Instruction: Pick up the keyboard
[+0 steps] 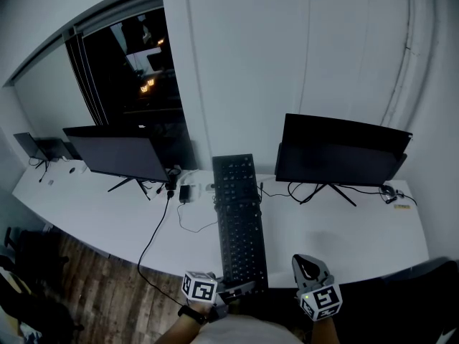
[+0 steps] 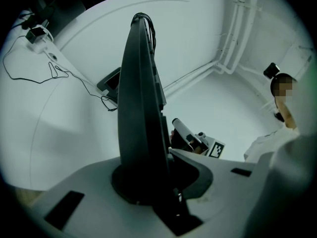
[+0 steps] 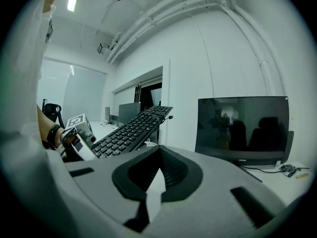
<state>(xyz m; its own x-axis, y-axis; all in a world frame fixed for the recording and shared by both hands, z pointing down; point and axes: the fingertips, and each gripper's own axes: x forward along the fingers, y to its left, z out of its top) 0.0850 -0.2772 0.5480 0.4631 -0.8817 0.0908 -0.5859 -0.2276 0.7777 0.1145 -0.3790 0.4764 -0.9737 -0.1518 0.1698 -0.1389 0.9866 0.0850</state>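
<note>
A long black keyboard [image 1: 240, 221] points away from me over the white desk [image 1: 337, 239], its near end in my left gripper [image 1: 235, 291]. In the left gripper view the keyboard [image 2: 141, 108] stands on edge between the jaws of the left gripper [image 2: 148, 185], which are shut on it. Seen from the right gripper view, the keyboard [image 3: 131, 128] slopes up off the desk. My right gripper [image 1: 305, 262] hangs to the keyboard's right, apart from it. Its jaws [image 3: 151, 182] are together with only a thin slit and nothing in them.
Two dark monitors stand on the desk, one at the left [image 1: 118, 156] and one at the right [image 1: 337, 153]. Cables [image 1: 161, 221] trail across the desk and off its front edge. White wall behind; wooden floor [image 1: 100, 292] at lower left.
</note>
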